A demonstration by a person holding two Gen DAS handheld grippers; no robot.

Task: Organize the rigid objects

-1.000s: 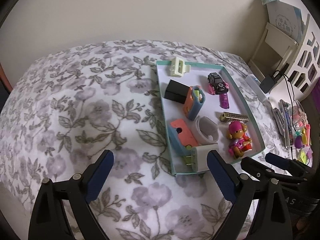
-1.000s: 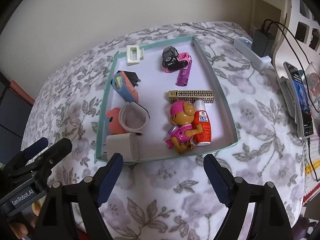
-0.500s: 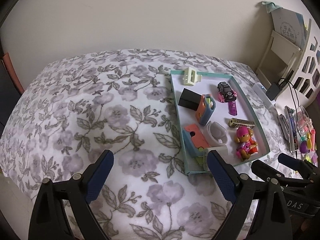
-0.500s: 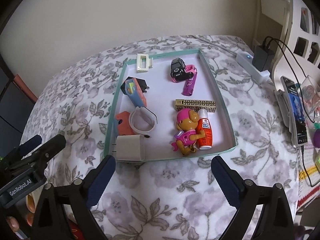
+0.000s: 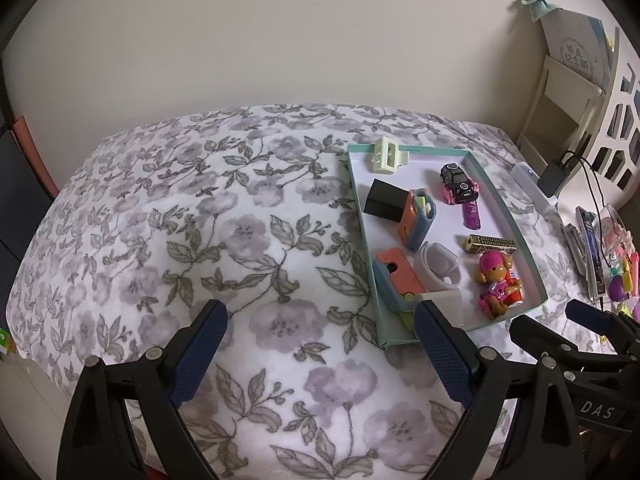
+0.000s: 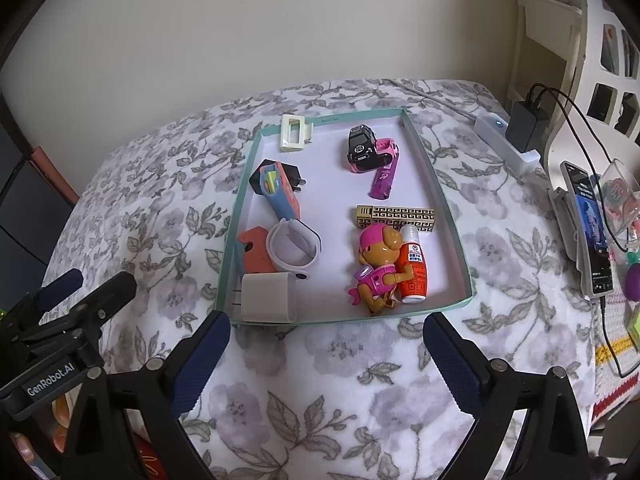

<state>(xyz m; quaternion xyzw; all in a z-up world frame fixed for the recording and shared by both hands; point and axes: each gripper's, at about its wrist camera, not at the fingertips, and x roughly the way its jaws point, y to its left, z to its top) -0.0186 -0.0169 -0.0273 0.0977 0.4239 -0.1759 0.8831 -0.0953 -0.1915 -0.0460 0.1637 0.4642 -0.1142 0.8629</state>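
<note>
both grippers, left gripper point(image 5: 318, 346) and right gripper point(image 6: 326, 354), have been drawn back from the tray point(image 6: 452, 216), held wide and empty; sorting looks finished.

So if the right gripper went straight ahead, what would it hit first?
Likely the tray's near rim, with the white charger and pup figure just behind. The open right gripper hangs above the bedspread; depth is uncertain.
</note>
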